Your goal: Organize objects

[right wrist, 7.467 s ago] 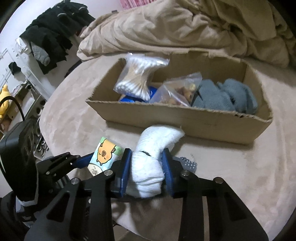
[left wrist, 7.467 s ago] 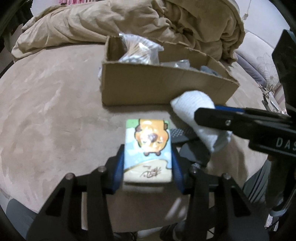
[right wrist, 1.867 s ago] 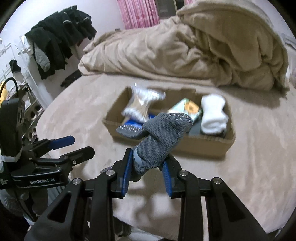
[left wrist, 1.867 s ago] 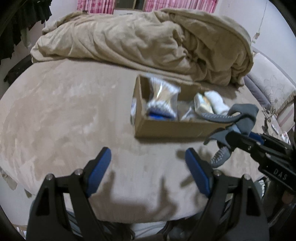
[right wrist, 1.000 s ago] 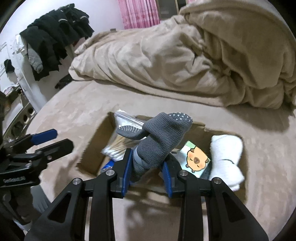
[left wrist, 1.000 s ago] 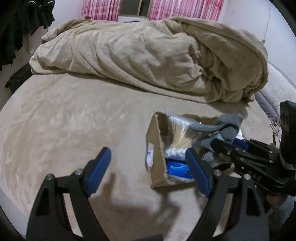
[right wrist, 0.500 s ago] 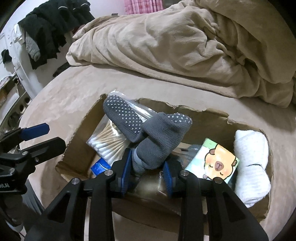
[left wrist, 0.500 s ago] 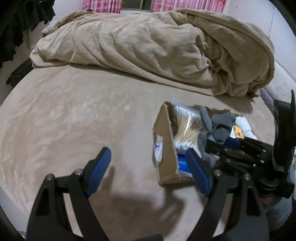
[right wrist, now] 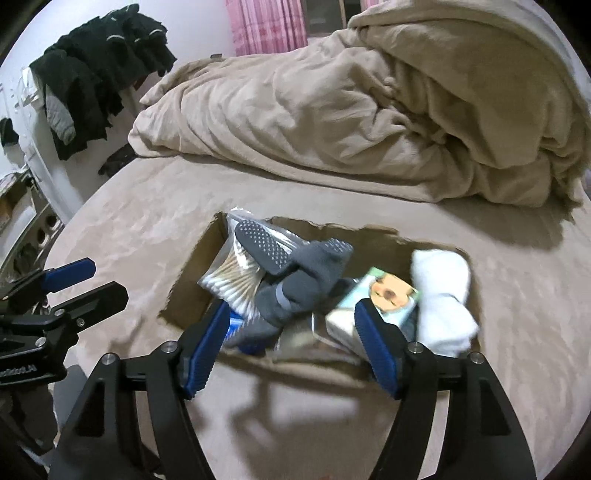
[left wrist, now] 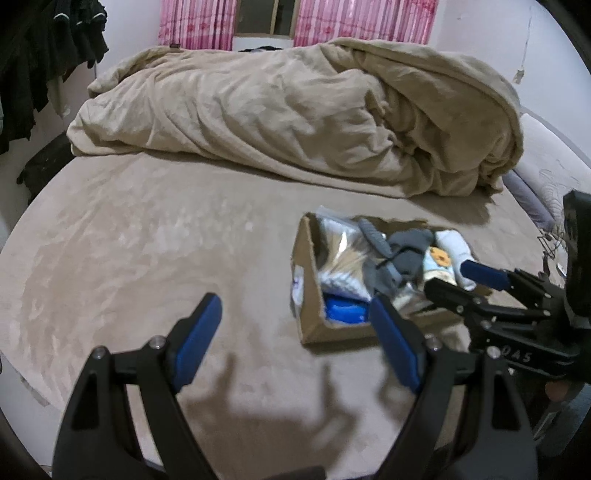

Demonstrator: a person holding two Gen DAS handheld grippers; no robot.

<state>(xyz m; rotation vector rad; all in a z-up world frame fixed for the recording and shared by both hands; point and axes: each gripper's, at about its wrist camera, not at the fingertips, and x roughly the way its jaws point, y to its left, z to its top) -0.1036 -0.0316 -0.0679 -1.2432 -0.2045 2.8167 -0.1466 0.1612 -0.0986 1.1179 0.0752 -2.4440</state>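
A cardboard box [right wrist: 192,280] sits on the tan bed cover; it also shows in the left wrist view [left wrist: 308,295]. Inside lie a grey grippy sock [right wrist: 295,280], a bag of cotton swabs [right wrist: 232,273], a cartoon tissue pack [right wrist: 384,295], a white sock roll [right wrist: 443,291] and a blue item [left wrist: 343,310]. My right gripper [right wrist: 288,347] is open and empty just above the box's near edge, with the grey sock lying free between its fingers. My left gripper [left wrist: 295,339] is open and empty, left of the box. The right gripper shows at the right of the left wrist view [left wrist: 469,280].
A bunched tan duvet [right wrist: 369,110] lies behind the box. Dark clothes [right wrist: 96,74] hang at the far left. Pink curtains [left wrist: 295,18] cover the back wall. The left gripper shows at the left edge of the right wrist view [right wrist: 85,284].
My right gripper has opened and let go of the grey sock, which now lies in the box. The gripper has drawn back a little. The left gripper stays open.
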